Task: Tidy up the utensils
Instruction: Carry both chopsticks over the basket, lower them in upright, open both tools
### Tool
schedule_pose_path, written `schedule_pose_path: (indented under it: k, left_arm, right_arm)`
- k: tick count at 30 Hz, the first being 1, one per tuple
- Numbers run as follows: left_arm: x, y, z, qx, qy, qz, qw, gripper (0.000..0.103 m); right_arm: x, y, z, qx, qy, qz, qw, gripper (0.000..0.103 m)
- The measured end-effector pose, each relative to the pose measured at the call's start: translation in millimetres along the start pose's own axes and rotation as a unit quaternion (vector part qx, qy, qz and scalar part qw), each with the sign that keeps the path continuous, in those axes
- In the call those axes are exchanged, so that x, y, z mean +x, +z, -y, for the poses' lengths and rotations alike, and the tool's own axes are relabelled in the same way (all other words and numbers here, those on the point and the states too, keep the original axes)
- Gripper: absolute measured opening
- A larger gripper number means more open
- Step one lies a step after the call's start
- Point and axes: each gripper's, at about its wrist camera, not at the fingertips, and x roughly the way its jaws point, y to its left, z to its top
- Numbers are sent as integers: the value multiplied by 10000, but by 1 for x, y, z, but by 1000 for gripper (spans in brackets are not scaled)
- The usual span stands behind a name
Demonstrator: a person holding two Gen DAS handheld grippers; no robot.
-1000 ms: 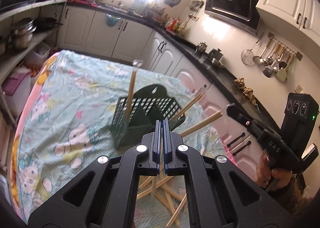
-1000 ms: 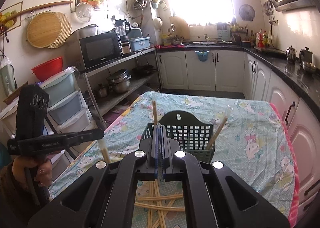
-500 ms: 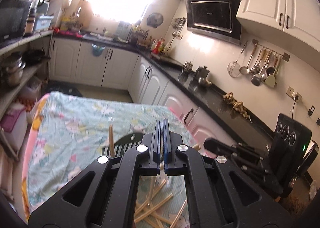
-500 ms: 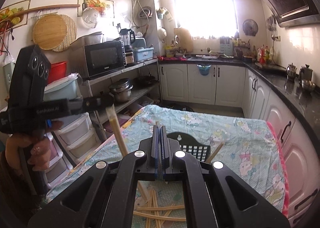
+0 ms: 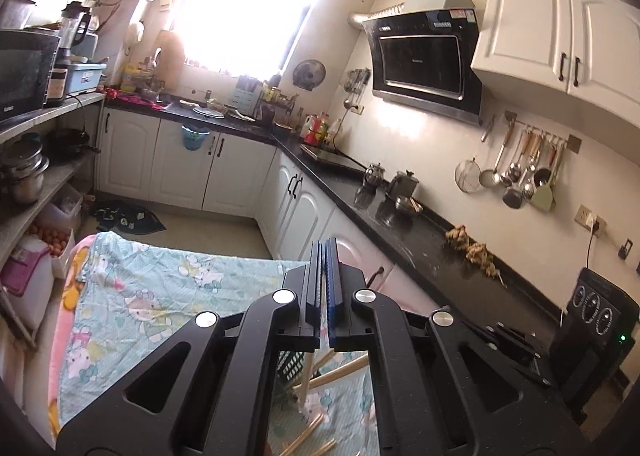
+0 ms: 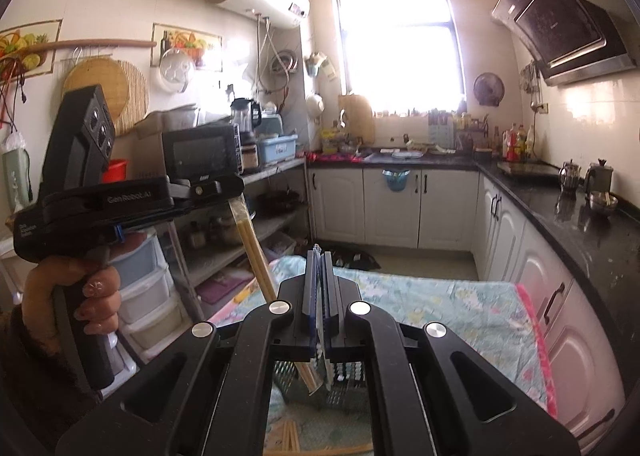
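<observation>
left claw [image 6: 236, 197] clenched on a chopstick pair [image 6: 256, 256], seen left of centre in the right view. right claw [image 6: 320, 276] clenched on another wrapped pair [image 6: 326, 366]. rack [image 6: 344, 384] low centre on the bench [image 6: 460, 308], loose chopsticks [image 5: 308, 432] below. step judged: carry to rack. next: tips to be lined over a slot, then lowered.

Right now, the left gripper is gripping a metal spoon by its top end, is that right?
Not a spoon. The left gripper is gripping a pair of wooden chopsticks by their top end, and they hang down from its closed jaws. The right wrist view shows it.
</observation>
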Motion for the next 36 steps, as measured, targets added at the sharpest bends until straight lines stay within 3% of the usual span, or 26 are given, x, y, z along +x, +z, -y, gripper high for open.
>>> schedule_pose_path:
  k: [7, 17, 36]
  left_arm:
    - [24, 10, -5, -27, 269, 88, 9996, 0]
    - [56, -8, -17, 33, 629, 74, 9980, 0]
    - [89, -63, -51, -237, 639, -416, 9968, 0]
  right_arm:
    - [10, 13, 19, 95, -163, 164, 9997, 3]
    - [49, -3, 40, 318, -357, -112, 9988, 3]
    - [101, -57, 52, 537, -582, -844, 9933, 3]
